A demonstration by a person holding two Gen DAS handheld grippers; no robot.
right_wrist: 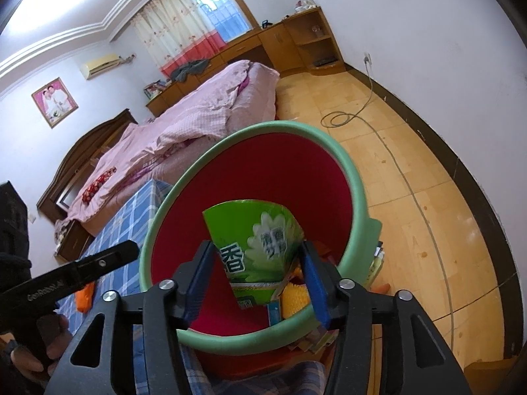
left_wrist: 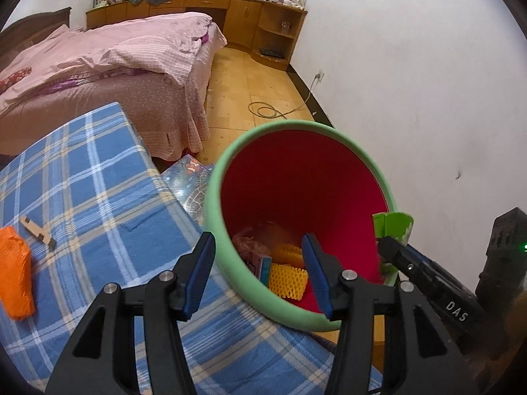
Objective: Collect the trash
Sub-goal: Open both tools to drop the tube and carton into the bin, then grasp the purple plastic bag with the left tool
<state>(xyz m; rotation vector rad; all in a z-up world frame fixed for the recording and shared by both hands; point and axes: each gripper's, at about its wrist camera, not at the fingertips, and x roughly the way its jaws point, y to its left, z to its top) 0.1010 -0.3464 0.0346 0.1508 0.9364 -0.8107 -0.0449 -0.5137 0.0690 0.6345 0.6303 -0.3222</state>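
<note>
— Fingers?
— Right fingers [right_wrist: 309,279] grasp a green packet [right_wrist: 260,256], held tilted above the bin [right_wrist: 357,197]. Left fingers [left_wrist: 201,270] are released, straddling the bin's near rim.
— Where's the trash?
— Yellow foam [left_wrist: 288,279] lies in the bin; an orange bag [left_wrist: 14,273] sits left on the worktop [left_wrist: 98,191].

A home bedroom: a bed [right_wrist: 204,121] under a rumpled pink quilt with a dark wooden headboard [right_wrist: 85,151], a framed couple's portrait [right_wrist: 54,102] on the white wall, a wall air conditioner [right_wrist: 100,65], curtains [right_wrist: 178,36] (pale with a red hem) across a barred window, and honey-coloured wooden cabinets [left_wrist: 263,23] over a tiled floor [right_wrist: 411,171].
</note>
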